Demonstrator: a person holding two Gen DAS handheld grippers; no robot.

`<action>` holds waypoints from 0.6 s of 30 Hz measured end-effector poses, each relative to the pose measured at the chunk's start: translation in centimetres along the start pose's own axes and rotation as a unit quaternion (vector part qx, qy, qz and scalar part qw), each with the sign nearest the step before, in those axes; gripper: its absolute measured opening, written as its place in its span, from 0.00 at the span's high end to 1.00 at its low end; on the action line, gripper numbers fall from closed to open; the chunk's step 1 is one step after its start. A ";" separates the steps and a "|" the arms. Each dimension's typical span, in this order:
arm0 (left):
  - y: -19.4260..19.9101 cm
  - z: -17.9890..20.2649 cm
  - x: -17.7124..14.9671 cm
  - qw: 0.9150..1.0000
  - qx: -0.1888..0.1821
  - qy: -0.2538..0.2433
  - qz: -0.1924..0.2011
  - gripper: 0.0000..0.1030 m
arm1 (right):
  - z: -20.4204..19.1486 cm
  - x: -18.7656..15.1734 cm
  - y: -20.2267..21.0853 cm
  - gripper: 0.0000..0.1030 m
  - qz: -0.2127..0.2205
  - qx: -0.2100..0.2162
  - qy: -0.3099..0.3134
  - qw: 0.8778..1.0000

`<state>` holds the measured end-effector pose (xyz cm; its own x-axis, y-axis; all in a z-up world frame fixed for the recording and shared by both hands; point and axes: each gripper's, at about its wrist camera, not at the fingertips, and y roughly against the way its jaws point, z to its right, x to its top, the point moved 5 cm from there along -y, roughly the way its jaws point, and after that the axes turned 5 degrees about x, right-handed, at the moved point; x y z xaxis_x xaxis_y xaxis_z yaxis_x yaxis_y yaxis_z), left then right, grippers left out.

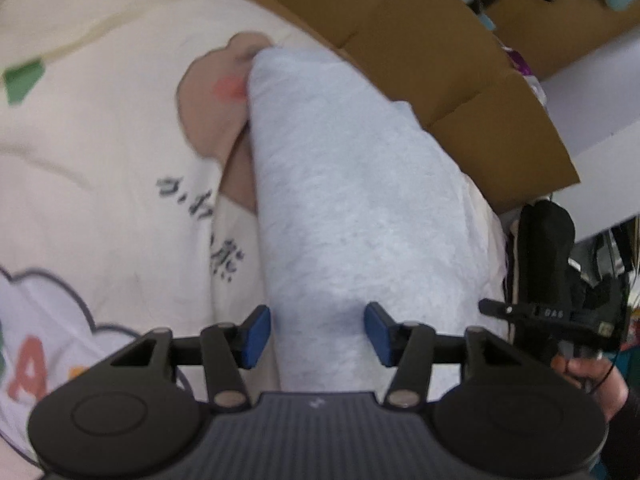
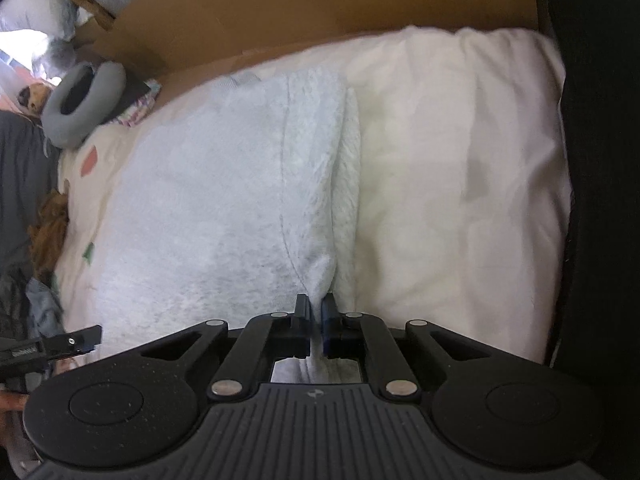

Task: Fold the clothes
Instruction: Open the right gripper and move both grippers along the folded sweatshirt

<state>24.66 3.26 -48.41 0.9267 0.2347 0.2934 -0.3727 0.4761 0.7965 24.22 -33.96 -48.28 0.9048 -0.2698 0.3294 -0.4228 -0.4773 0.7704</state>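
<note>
A pale blue fleecy garment lies folded lengthwise on a cream printed bedspread. My left gripper is open, its blue pads standing on either side of the garment's near end without pinching it. In the right wrist view the same pale blue garment spreads across the bed. My right gripper is shut on its near folded edge, with cloth bunched between the pads. The other gripper shows at the lower left there.
A brown cardboard box runs along the far side of the bed. A white pillow lies right of the garment. A grey neck pillow sits at the upper left. A person's hand holds the right gripper.
</note>
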 end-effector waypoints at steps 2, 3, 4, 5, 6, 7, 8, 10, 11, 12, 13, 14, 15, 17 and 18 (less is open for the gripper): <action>-0.7 -0.6 -0.3 1.000 -0.009 0.020 -0.002 0.43 | 0.4 -0.1 -0.6 0.97 0.001 0.000 -0.002 1.000; -0.9 -0.7 -0.5 1.000 -0.012 0.022 0.000 0.42 | 0.6 -0.2 -0.8 0.97 0.002 0.000 -0.003 1.000; -1.1 -0.9 -0.6 1.000 -0.014 0.025 0.001 0.41 | 0.8 -0.2 -0.8 0.97 0.003 0.001 -0.007 1.000; -1.3 -1.0 -0.7 0.999 -0.017 0.028 0.003 0.41 | 0.8 -0.2 -0.8 0.97 0.002 0.002 -0.011 1.000; -1.3 -1.0 -0.8 1.000 -0.016 0.026 0.005 0.41 | 0.8 -0.2 -0.7 0.96 0.002 0.003 -0.012 1.000; -1.2 -0.9 -0.7 1.000 -0.013 0.022 0.005 0.41 | 0.7 -0.1 -0.4 0.95 0.003 0.003 -0.013 1.000; -1.1 -0.7 -0.6 1.000 -0.009 0.018 0.005 0.43 | 0.6 -0.1 -0.1 0.93 0.005 0.003 -0.014 1.000; -0.5 -0.2 -0.1 1.000 -0.004 0.003 0.001 0.49 | 0.3 0.0 0.5 0.90 0.009 0.004 -0.015 1.000; -0.2 0.1 0.2 1.000 -0.001 -0.004 -0.002 0.51 | 0.2 0.1 0.9 0.89 0.011 0.004 -0.015 1.000; 0.2 0.4 0.5 1.000 0.005 -0.015 -0.002 0.52 | 0.0 0.1 1.2 0.85 0.013 0.004 -0.015 1.000; 0.6 0.6 0.6 1.000 0.008 -0.022 -0.002 0.53 | -0.1 0.2 1.5 0.84 0.015 0.004 -0.016 1.000; 1.0 0.8 0.6 1.000 0.010 -0.028 -0.002 0.56 | -0.3 0.3 1.8 0.79 0.017 0.005 -0.016 1.000; 1.3 0.8 0.5 1.000 0.010 -0.027 -0.004 0.56 | -0.4 0.3 2.1 0.69 0.019 0.005 -0.017 1.000; 1.7 0.6 0.1 1.000 0.007 -0.019 -0.007 0.56 | -0.5 0.2 2.7 0.54 0.018 0.007 -0.016 1.000; 2.0 0.4 -0.3 1.000 0.005 -0.013 -0.009 0.56 | -0.6 0.1 2.9 0.51 0.016 0.007 -0.013 1.000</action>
<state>23.71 3.75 -46.69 0.9340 0.2040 0.2933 -0.3563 0.4707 0.8071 23.07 -34.88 -45.67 0.8890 -0.3074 0.3395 -0.4529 -0.4802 0.7512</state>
